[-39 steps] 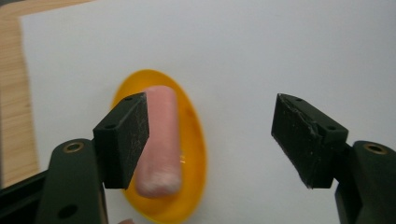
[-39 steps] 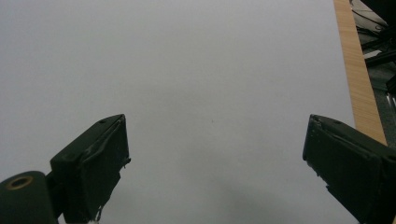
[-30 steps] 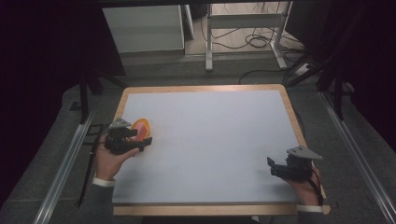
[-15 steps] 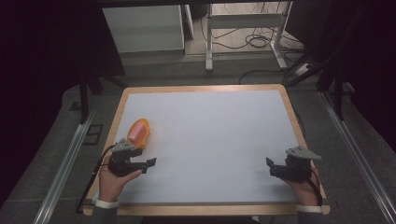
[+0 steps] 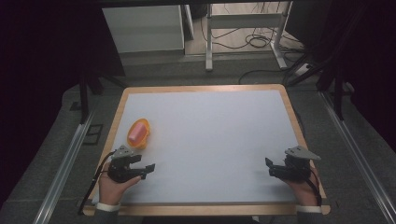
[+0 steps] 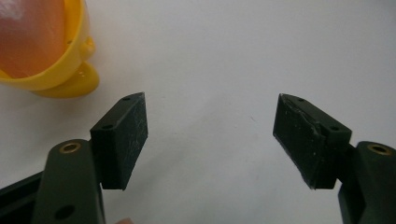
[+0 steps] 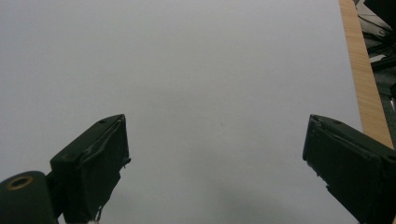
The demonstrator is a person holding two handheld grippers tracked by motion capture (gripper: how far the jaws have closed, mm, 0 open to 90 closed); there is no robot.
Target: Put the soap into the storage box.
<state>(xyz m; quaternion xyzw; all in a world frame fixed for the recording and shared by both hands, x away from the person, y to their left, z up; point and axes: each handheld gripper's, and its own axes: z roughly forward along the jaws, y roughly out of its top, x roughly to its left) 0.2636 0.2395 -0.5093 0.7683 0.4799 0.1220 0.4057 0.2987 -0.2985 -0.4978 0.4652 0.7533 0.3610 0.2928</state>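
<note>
scene: a white counter (image 5: 210, 140) with a wooden rim, seen from above; a person's two hands come in from the near edge, each holding a black two-jaw tool.

task's thing: a small yellow-orange bowl (image 5: 139, 133) with something pink lying inside it. it sits on the counter near the left edge, on its own, touched by nothing.

left tool (image 5: 148, 168): it rests low at the near-left part of the counter, just beside the bowl and nearer the person. its jaws stand wide apart with bare counter between them. in the left gripper view the bowl (image 6: 56, 70) sits off to the upper left, outside the jaws and clear of them.

right tool (image 5: 271, 167): it hangs at the near-right corner, well apart from the bowl, jaws spread wide over bare white surface.

what has just changed: a second ago the left tool was up at the bowl, over it. it has since drawn back toward the person and sunk lower, leaving the bowl where it lies. the right tool has kept its place.

what that means: as a judgement, the bowl looks set down and let go, so this placing step seems finished and both tools are free for whatever comes next.
</note>
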